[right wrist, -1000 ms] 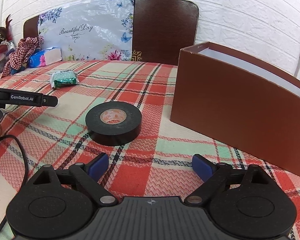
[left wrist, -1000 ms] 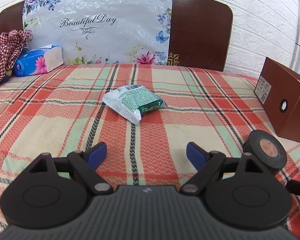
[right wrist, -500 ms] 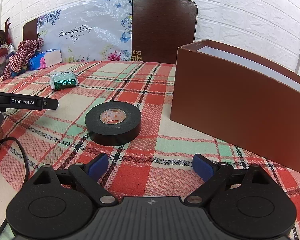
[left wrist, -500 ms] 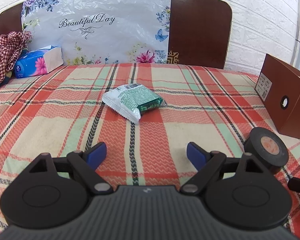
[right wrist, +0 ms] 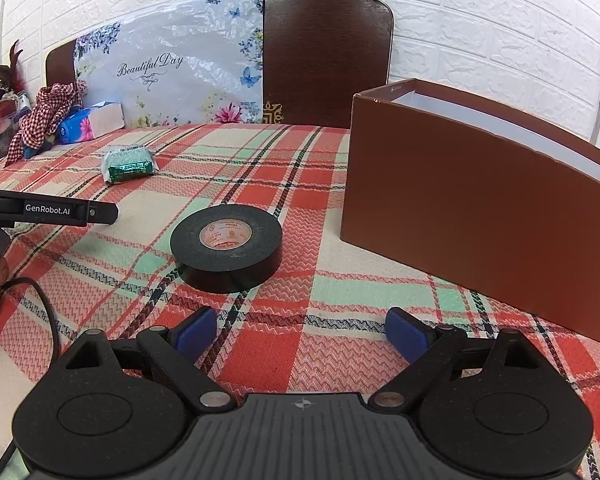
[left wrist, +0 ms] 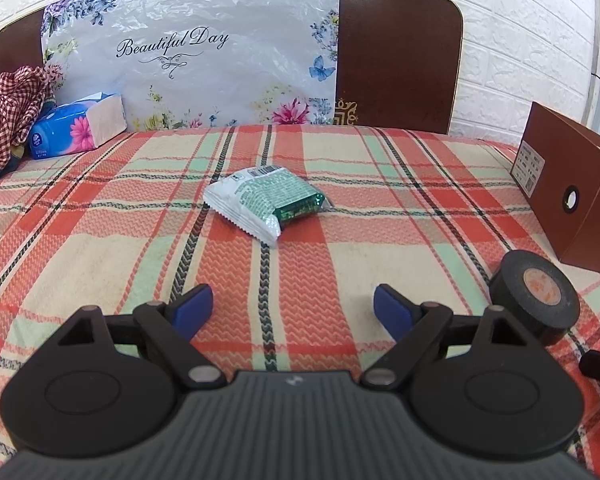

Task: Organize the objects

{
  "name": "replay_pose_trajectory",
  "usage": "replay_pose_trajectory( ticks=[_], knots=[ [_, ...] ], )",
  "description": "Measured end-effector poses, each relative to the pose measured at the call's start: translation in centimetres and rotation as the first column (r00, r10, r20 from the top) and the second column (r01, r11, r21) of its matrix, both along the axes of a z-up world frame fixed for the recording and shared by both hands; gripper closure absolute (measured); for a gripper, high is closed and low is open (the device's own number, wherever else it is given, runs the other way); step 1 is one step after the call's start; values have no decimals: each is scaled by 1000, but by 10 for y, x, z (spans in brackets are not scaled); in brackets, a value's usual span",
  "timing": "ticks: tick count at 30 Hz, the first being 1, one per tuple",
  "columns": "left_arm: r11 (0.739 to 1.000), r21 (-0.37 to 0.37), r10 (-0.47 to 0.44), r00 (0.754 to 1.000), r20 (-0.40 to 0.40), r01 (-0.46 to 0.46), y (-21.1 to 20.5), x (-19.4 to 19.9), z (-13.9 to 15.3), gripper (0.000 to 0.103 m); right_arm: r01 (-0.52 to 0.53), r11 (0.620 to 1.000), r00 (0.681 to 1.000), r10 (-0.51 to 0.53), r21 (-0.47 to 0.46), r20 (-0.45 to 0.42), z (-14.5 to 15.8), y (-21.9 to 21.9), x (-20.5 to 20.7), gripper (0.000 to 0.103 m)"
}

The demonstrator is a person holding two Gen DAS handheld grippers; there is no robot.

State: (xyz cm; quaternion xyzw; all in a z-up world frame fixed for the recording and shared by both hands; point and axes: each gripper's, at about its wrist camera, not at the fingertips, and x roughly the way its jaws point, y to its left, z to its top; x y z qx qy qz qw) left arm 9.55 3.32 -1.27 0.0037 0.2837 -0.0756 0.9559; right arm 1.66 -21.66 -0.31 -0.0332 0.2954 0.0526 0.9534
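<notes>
Green packet lies beyond the wide-spread left hand-held gripper

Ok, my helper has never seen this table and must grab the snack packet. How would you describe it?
On the plaid tablecloth, look midway toward the floral "Beautiful Day" board. The snack packet lies flat there alone: white and green with crimped ends, unlike the black tape roll beside the brown box.
</notes>
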Motion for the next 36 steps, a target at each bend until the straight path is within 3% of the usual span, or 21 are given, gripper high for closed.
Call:
replay_pose_trajectory(
  ticks=[36],
  knots=[
    [1000, 14, -3, 1000, -3, 4, -2, 0, 0, 13, 0, 1000, 1000, 0, 13, 8, 2, -6, 1, 12]
  ],
)
